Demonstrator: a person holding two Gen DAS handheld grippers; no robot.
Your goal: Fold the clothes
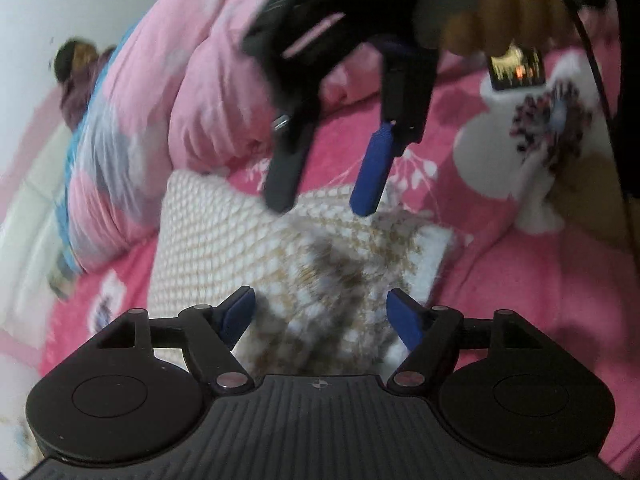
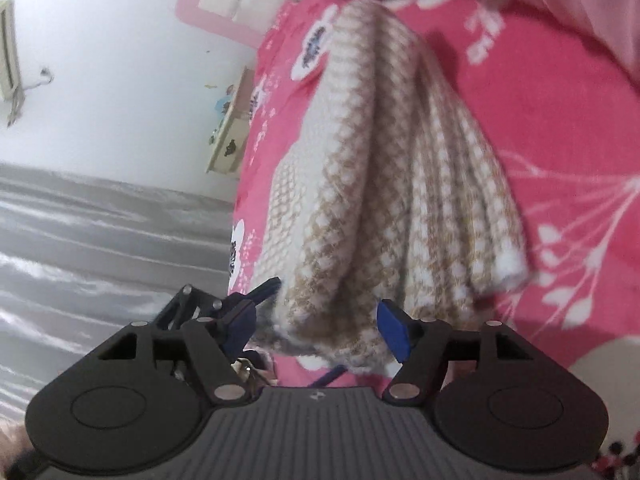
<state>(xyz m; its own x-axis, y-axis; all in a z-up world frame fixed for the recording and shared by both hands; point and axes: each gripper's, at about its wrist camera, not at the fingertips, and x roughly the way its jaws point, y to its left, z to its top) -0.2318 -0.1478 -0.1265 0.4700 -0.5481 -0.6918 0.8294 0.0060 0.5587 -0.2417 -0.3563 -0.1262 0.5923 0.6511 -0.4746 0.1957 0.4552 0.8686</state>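
A cream and tan knitted sweater (image 1: 288, 248) lies folded into a thick block on the pink flowered bedsheet (image 1: 500, 272). My left gripper (image 1: 320, 316) is open, its blue pads spread just above the sweater's near edge. My right gripper (image 1: 324, 196) shows in the left wrist view, coming down from above with fingers apart over the sweater's far edge. In the right wrist view the sweater (image 2: 384, 184) runs away in long folds and my right gripper (image 2: 316, 320) is open over its near end. The left gripper's blue fingers (image 2: 264, 288) show partly beside it.
A bundled pink quilt (image 1: 192, 92) lies behind the sweater on the bed. The bedsheet (image 2: 540, 128) stretches to the right. A grey floor (image 2: 100, 240), a white wall and a small cabinet (image 2: 232, 128) are off the bed's left edge.
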